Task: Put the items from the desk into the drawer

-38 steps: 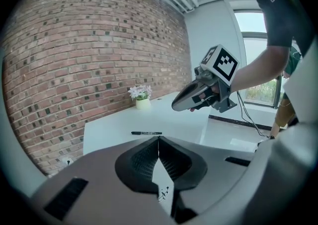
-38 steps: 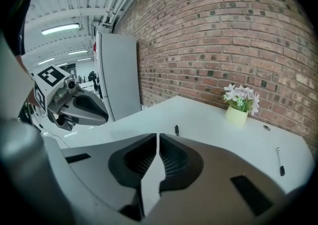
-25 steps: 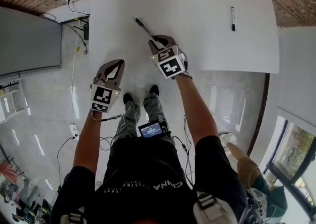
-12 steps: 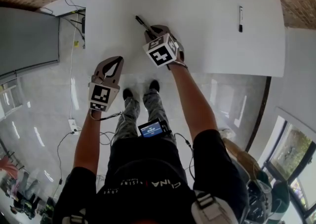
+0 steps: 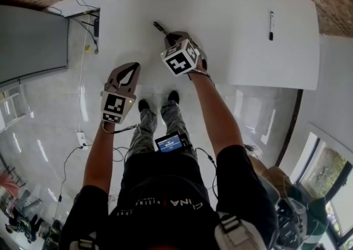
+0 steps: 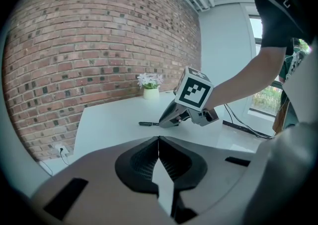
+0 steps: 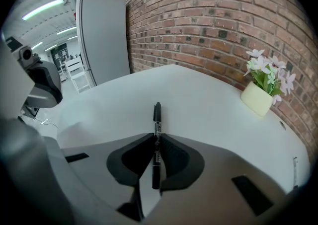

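- Brick wall [image 7: 208, 25] backs the white desk [image 5: 220, 0]. My right gripper [image 5: 172, 38] is over its near left part, jaws pinched on a black pen [image 7: 157, 114] whose far end sticks out past them.
- My left gripper [image 6: 159, 142] hangs over the floor, near the desk's edge, jaws pressed together on nothing.
- I judge the task barely started: a second pen [image 5: 271, 25] lies untouched at far right, well apart.
- No view shows the drawer. I cannot tell whether the gripped pen is clear of the desk.
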Tool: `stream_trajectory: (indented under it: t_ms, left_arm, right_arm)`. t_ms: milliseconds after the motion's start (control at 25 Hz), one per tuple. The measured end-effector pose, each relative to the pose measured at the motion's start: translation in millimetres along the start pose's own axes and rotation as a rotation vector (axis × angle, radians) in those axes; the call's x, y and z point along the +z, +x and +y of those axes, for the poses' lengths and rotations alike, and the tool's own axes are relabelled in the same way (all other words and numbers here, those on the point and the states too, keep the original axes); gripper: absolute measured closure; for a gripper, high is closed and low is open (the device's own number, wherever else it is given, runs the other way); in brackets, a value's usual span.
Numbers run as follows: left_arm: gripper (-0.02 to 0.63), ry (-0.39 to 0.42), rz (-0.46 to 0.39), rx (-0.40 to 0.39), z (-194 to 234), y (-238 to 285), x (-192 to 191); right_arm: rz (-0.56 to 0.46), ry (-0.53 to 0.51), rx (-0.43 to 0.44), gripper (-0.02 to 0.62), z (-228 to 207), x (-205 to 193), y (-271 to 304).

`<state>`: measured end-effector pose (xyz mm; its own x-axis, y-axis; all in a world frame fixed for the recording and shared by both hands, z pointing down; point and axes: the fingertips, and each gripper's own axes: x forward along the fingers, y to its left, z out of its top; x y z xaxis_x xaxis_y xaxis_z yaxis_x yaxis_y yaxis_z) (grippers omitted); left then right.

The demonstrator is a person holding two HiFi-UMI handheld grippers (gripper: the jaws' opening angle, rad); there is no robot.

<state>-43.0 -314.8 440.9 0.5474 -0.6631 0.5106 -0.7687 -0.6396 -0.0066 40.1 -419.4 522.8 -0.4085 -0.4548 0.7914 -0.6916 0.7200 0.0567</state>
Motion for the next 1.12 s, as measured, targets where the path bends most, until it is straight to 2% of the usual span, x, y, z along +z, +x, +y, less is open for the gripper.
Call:
stream_trajectory:
  t_ms: [320,640,920,1120]
  left_arm:
    - [0.594,0.024,-0.026,0.009,7.0,-12.6,13.0]
    - [0.594,0.041,-0.078,0.034,12.5,-44.4,43.7]
    - [0.594,0.070,-0.144,0.040,15.0,-74.2,79.2]
    - [0.594,0.077,-0.174,0.001,8.1,-91.5,84.2]
  right_arm:
    - [-0.022,0.061,0.004,0.548,6.2,2.2,-13.9]
    - [-0.132,0.185,0.032,0.548,26.9,22.6,-81.9]
    - [-0.259,0.182,-0.043,0.548,28.7,59.1,-152.0]
    - [-0.237,0.184,-0.076,0.548,47.7,55.3,-178.0]
